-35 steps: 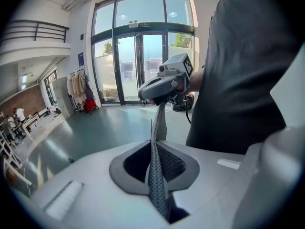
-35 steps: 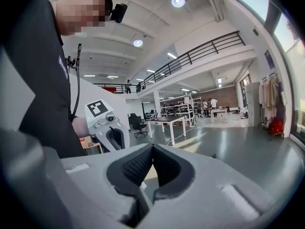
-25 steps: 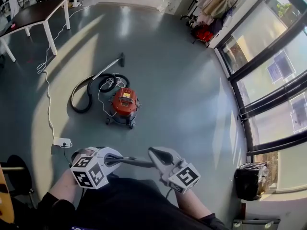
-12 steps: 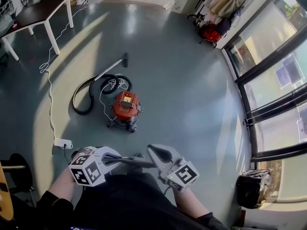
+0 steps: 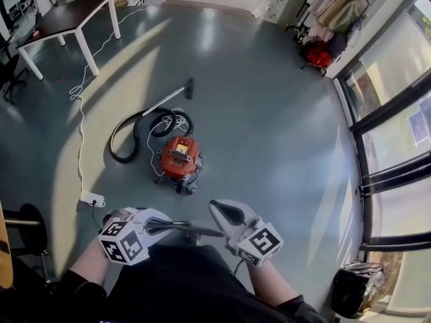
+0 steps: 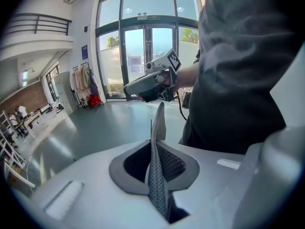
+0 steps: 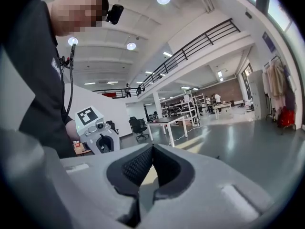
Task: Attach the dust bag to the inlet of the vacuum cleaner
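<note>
The red vacuum cleaner [image 5: 179, 165] stands on the grey floor ahead of me, with its black hose [image 5: 135, 136] coiled at its left. Close to my body, my left gripper [image 5: 159, 226] is shut on a thin grey dust bag [image 5: 192, 229], seen edge-on as a dark strip reaching toward my right gripper [image 5: 219, 211]. In the left gripper view the mesh-textured dust bag [image 6: 158, 128] rises from between the left gripper [image 6: 153, 149] jaws, below the right gripper [image 6: 150, 82]. In its own view the right gripper [image 7: 152, 149] is shut with nothing between its jaws.
A white power strip [image 5: 89, 198] and its cable [image 5: 79, 123] lie on the floor at left. The vacuum wand [image 5: 165, 99] points away. A dark table [image 5: 67, 15] stands far left, a clothes rack [image 5: 330, 19] far right, and a black bin [image 5: 353, 288] by the windows.
The vacuum cleaner has come closer in the head view and the bin has slid down the frame. Both grippers have kept their pose in front of my body, still with the bag.
</note>
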The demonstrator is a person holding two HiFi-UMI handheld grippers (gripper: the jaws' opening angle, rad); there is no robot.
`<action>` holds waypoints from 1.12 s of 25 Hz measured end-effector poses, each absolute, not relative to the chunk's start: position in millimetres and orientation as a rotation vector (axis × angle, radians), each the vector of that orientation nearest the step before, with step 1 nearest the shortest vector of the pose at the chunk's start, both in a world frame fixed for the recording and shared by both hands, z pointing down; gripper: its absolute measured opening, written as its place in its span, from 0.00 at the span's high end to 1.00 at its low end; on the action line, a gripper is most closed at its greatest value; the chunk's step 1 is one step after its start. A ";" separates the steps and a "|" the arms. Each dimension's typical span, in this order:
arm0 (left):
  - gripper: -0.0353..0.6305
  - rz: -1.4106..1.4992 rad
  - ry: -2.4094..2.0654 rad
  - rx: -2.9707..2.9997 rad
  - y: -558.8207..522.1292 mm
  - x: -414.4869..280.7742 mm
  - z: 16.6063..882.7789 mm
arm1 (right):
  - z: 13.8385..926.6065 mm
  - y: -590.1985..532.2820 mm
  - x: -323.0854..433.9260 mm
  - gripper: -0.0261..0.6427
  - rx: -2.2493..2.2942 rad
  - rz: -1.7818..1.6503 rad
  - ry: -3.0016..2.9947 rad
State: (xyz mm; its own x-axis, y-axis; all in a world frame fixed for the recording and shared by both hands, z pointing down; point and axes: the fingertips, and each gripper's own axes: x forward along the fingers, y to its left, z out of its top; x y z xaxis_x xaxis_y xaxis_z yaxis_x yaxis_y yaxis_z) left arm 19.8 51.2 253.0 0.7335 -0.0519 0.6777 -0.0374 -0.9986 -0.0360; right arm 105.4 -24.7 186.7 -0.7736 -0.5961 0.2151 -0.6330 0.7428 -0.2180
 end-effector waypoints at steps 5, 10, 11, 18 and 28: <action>0.89 -1.152 0.116 -2.915 40.0 25.6 258.9 | 203.2 -39.6 114.4 0.97 0.965 0.475 -2.796; 0.89 -1.138 0.100 -2.947 32.2 15.7 269.0 | 211.4 -52.2 103.3 0.97 0.983 0.487 -2.761; 0.89 -1.137 0.089 -2.948 30.0 12.6 271.7 | 213.7 -55.5 100.2 0.97 0.989 0.487 -2.752; 0.89 -1.154 -0.018 -2.930 21.7 -9.5 289.5 | 224.4 -70.3 74.5 0.97 1.035 0.489 -2.698; 0.89 -1.180 -0.080 -2.912 -0.1 -33.7 304.9 | 239.0 -85.3 43.2 0.97 1.078 0.489 -2.638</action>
